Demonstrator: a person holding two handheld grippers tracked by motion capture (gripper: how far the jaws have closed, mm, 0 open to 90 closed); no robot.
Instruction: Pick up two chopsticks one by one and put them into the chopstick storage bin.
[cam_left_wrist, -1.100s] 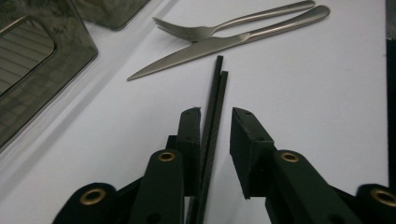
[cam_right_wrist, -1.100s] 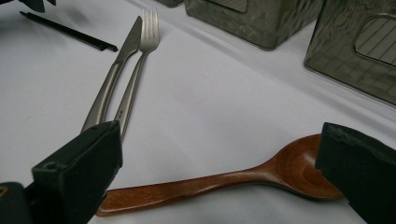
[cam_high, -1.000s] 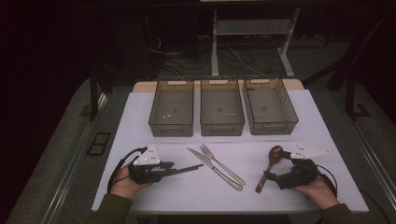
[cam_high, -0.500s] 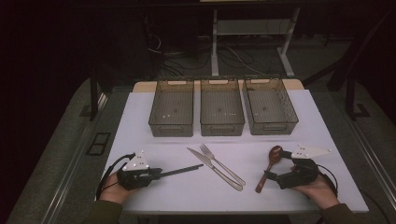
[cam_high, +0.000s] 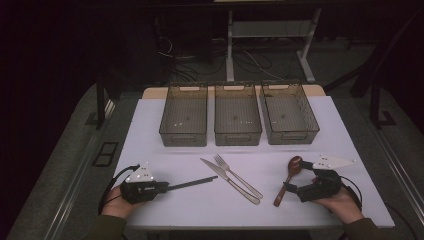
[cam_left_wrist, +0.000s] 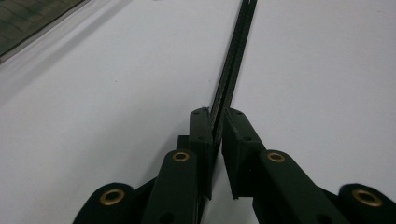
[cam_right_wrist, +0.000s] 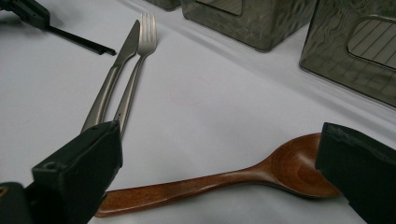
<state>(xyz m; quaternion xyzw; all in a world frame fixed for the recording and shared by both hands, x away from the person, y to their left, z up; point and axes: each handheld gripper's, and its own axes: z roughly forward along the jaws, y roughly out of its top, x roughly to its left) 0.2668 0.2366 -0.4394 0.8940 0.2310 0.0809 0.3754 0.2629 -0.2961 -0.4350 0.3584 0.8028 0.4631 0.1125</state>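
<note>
Two hands are resting at the near edge of the white table (cam_high: 165, 112), each one holding a gripper. The left gripper (cam_high: 212, 178) is lying at about 8 o'clock from the middle of the table. Its jaws are pressing flat together, holding nothing, and pointing toward 3 o'clock like one long thin stick. In the left gripper view the two jaws are touching all along their length over bare table.

The right gripper (cam_high: 294, 176) is sitting at about 4 o'clock. Its jaws are standing wide apart. The wooden spoon (cam_right_wrist: 224, 179) is lying flat on the table between them, not squeezed. In the right gripper view one jaw is sitting near the handle end and the other is sitting right by the bowl. The spoon's bowl is pointing toward 12 o'clock in the high view.

Between the two grippers, a knife (cam_high: 227, 178) and a fork (cam_high: 235, 175) are lying side by side, very close together, slanting from 10 o'clock to 4 o'clock.

Farther back, three see-through bins are standing in a row: the left bin (cam_high: 184, 136), the middle bin (cam_high: 237, 137) and the right bin (cam_high: 292, 135).
</note>
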